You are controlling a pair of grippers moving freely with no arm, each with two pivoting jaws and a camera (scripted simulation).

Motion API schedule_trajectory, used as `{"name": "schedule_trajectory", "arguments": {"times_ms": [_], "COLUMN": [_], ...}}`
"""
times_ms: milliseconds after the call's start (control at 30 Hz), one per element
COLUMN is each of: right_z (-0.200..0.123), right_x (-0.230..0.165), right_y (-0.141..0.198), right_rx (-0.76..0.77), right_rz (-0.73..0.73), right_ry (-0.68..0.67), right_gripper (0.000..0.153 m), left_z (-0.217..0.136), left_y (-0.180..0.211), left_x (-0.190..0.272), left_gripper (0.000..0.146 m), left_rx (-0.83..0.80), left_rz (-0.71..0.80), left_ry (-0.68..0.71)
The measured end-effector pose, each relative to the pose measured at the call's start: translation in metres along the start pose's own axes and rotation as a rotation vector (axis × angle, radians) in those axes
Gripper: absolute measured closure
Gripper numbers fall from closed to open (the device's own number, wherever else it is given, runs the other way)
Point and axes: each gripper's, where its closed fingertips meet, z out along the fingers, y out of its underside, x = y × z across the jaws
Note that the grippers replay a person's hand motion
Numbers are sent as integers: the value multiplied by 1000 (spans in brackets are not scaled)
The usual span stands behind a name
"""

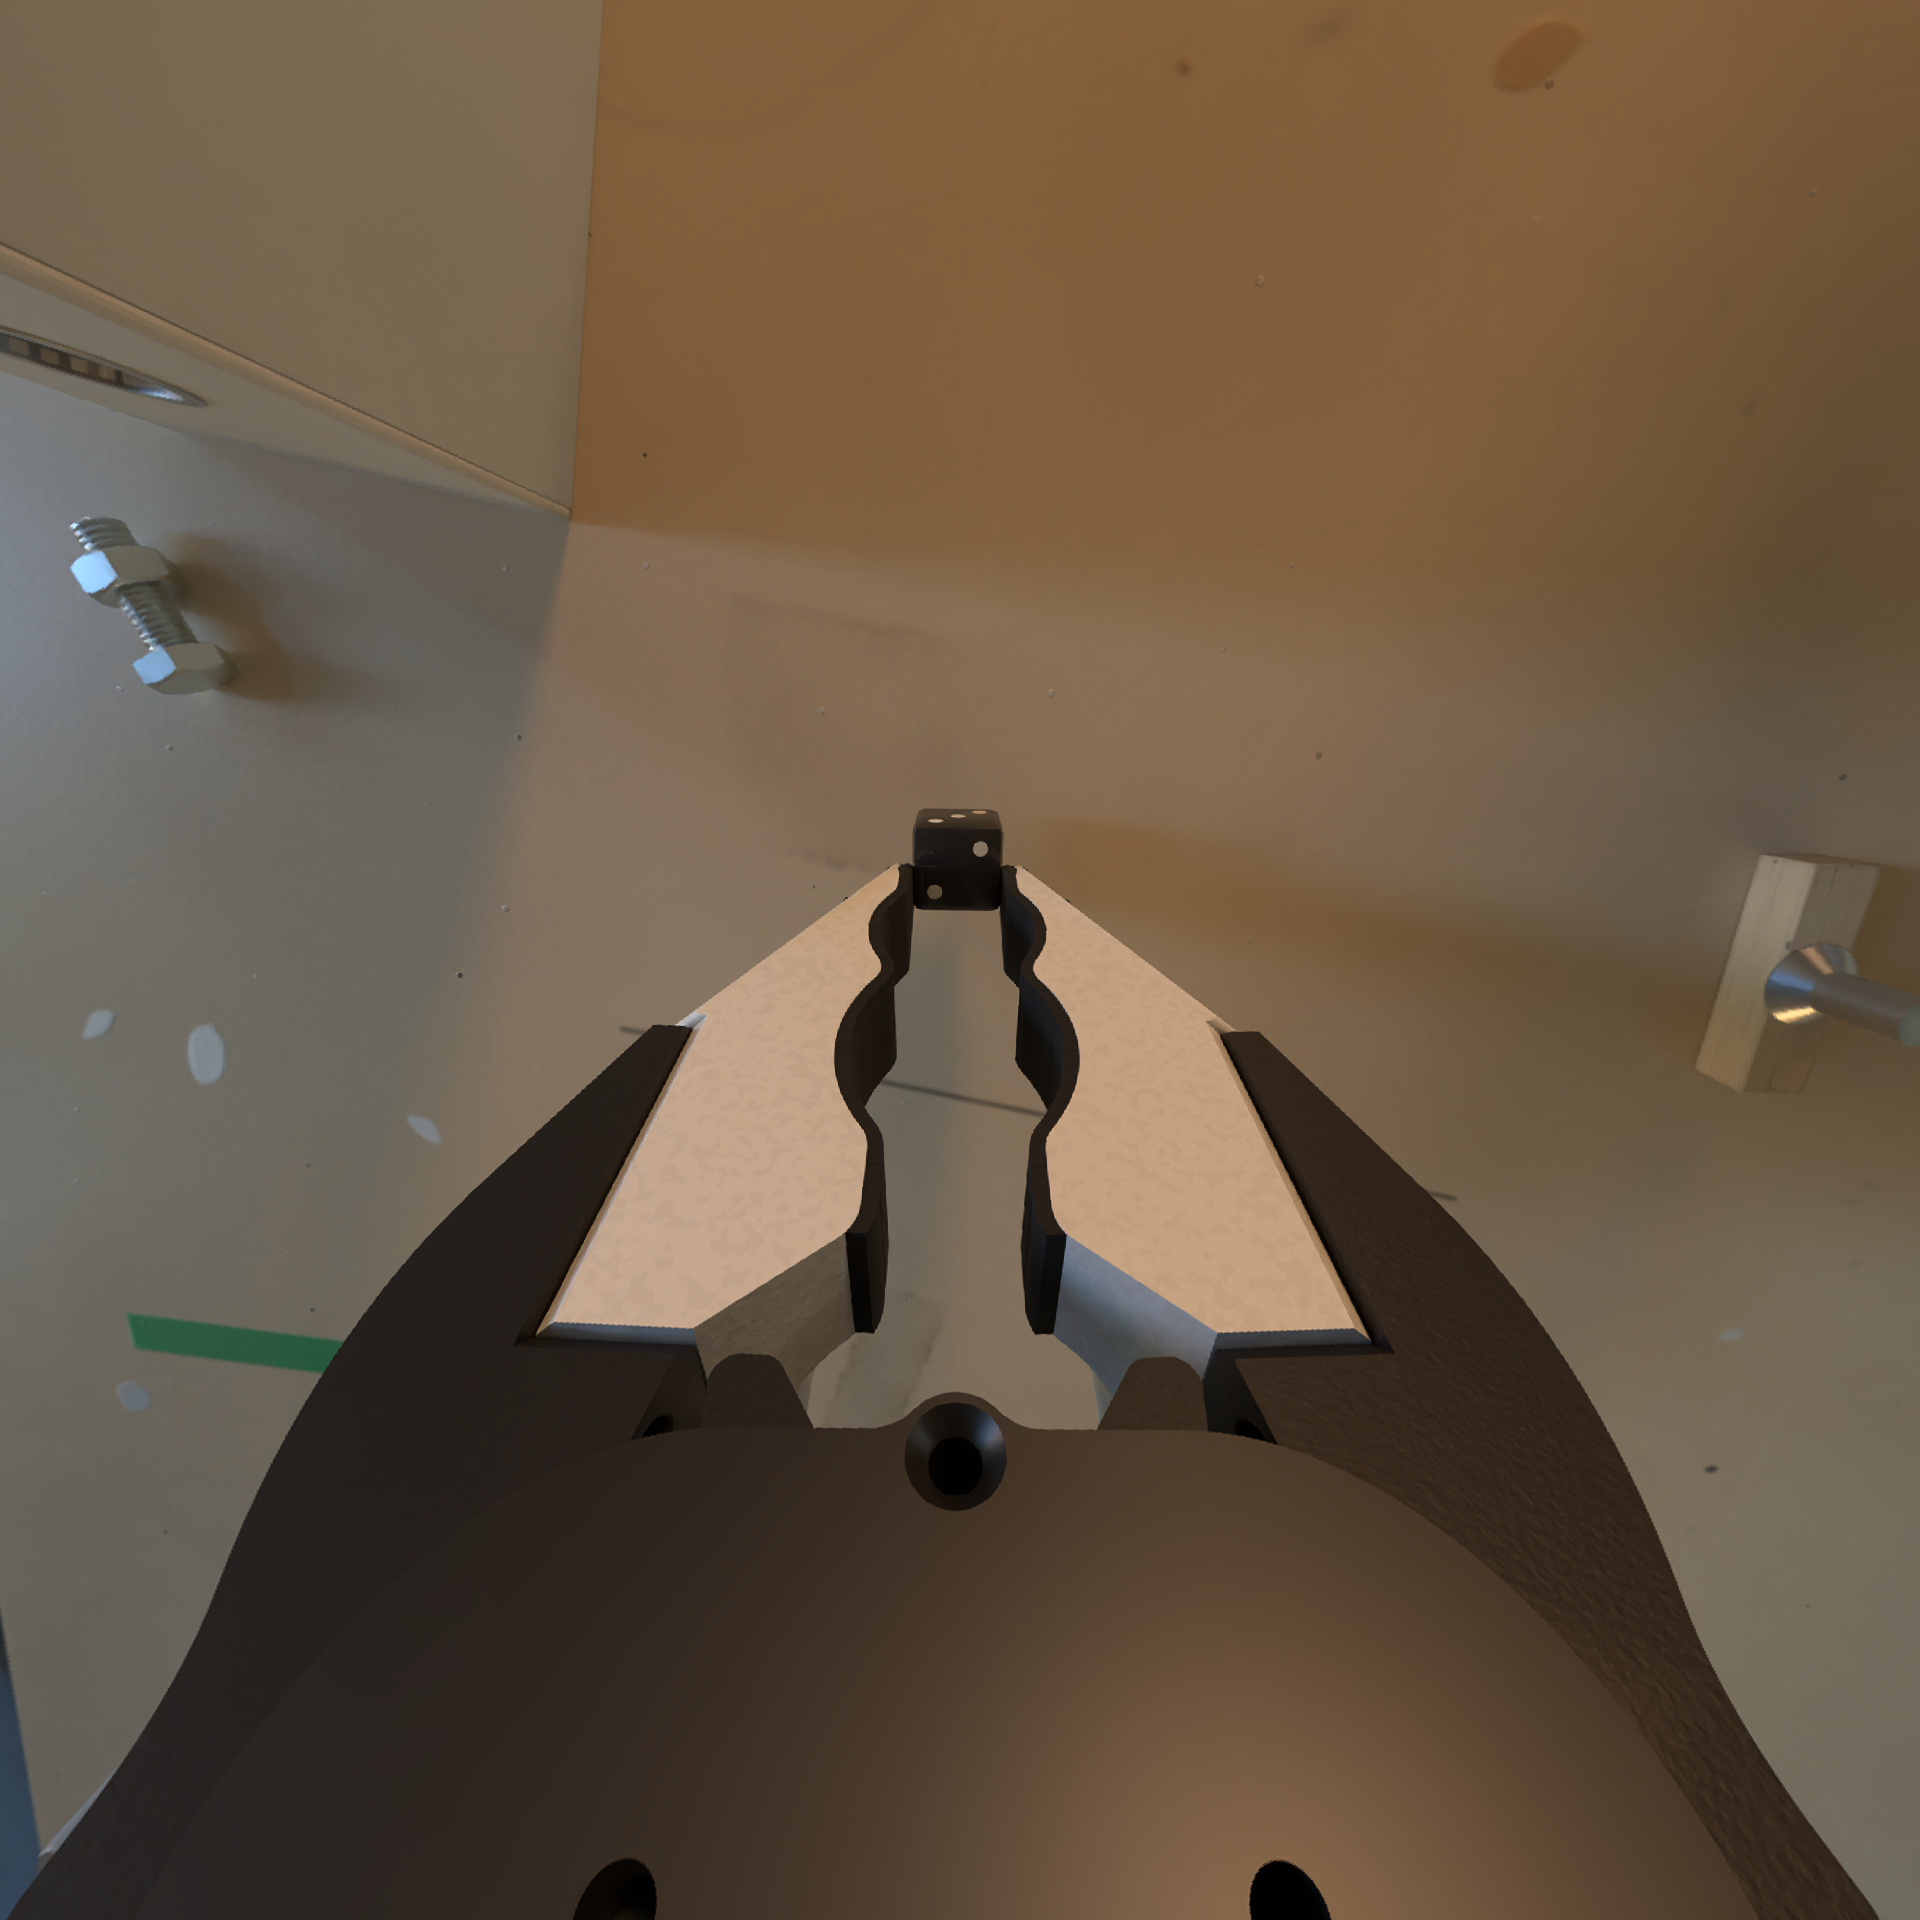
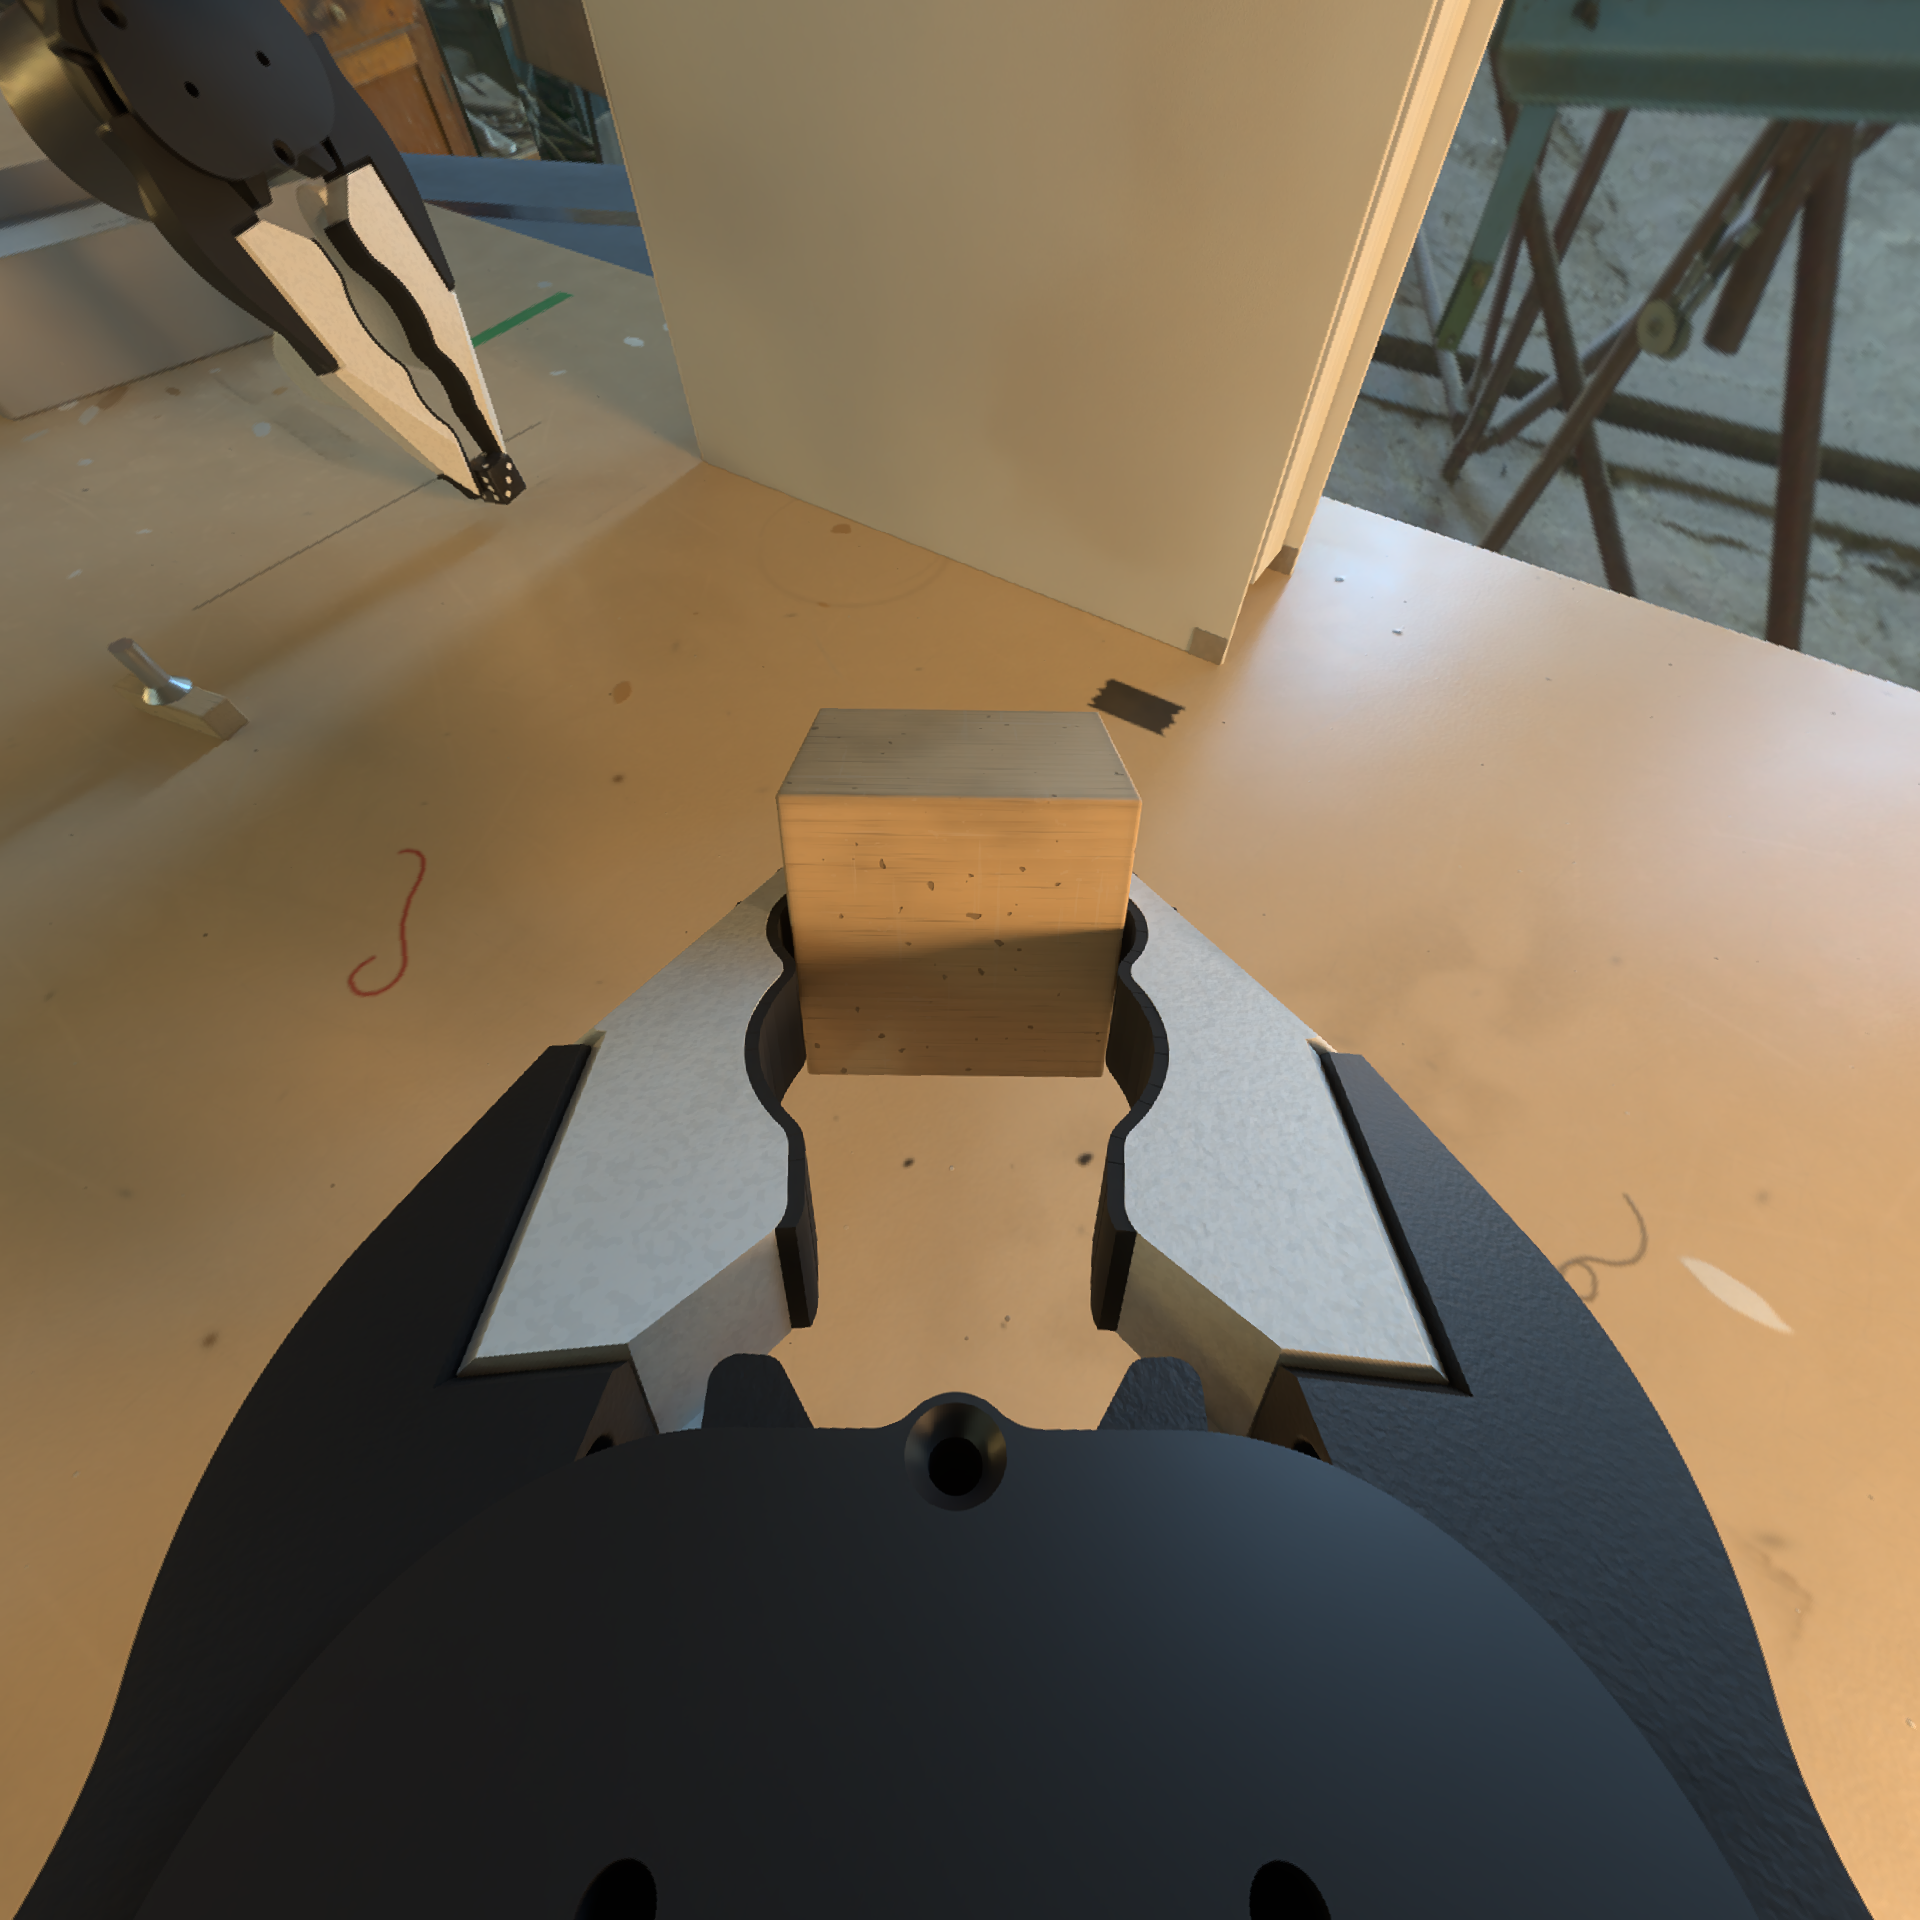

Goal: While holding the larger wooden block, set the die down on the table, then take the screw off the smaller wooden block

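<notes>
My left gripper (image 1: pixel 957 883) is shut on a small black die (image 1: pixel 957 854) with white dots, pinched at the fingertips close above the table. In the right wrist view it (image 2: pixel 480 480) shows at the upper left, with the die (image 2: pixel 499 479) at or just above the table. My right gripper (image 2: pixel 956 914) is shut on the larger wooden block (image 2: pixel 956 894), a pale cube held between the pads. The smaller wooden block (image 1: pixel 1787 971) lies on the table at the right with a metal screw (image 1: pixel 1834 997) sticking out of it. It also shows in the right wrist view (image 2: pixel 192 712), far left.
A steel bolt with nuts (image 1: pixel 151 608) lies on the table at the far left. A tall pale panel (image 2: pixel 987 291) stands upright behind the larger block. A strip of green tape (image 1: pixel 234 1342) and a black tape patch (image 2: pixel 1138 704) mark the table. Trestle legs (image 2: pixel 1662 343) stand beyond the table's edge.
</notes>
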Motion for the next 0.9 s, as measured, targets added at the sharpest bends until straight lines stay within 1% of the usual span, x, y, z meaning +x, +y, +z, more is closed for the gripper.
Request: {"name": "schedule_trajectory", "arguments": {"times_ms": [133, 233, 300, 400, 500, 567, 633, 733, 900], "right_z": [-2, -6, -8, -11, -14, -17, -21, -30, -38], "right_x": [-1, 0, 1, 4, 6, 5, 3, -2, -6], "right_y": [0, -3, -6, -13, -19, -22, -24, -25, -14], "right_rx": [2, 9, 17, 30, 41, 46, 56, 73, 66], "right_rz": [2, -2, -4, -22, -45, -69, -90, -105, -116], "right_ry": [-4, -1, -1, 9, 15, 22, 21, 11, 8], "right_gripper": [95, 95, 95, 95, 95, 95, 95, 95, 95], "left_z": [-5, -23, -44, -85, -127, -151, -168, -177, -168], "left_y": [3, -3, -8, -20, -30, -34, -33, -34, -45], "left_x": [-3, -6, -11, -10, 1, 16, 33, 71, 140], "left_gripper": [130, 130, 130, 130, 130, 130, 130, 130, 130], "left_rx": [-5, 60, 129, 285, 431, 521, 598, 692, 853], "left_rz": [23, -10, -39, -107, -181, -262, -396, -548, -729], "left_ry": [-53, -89, -148, -254, -442, -561, -704, -848, -932]}}
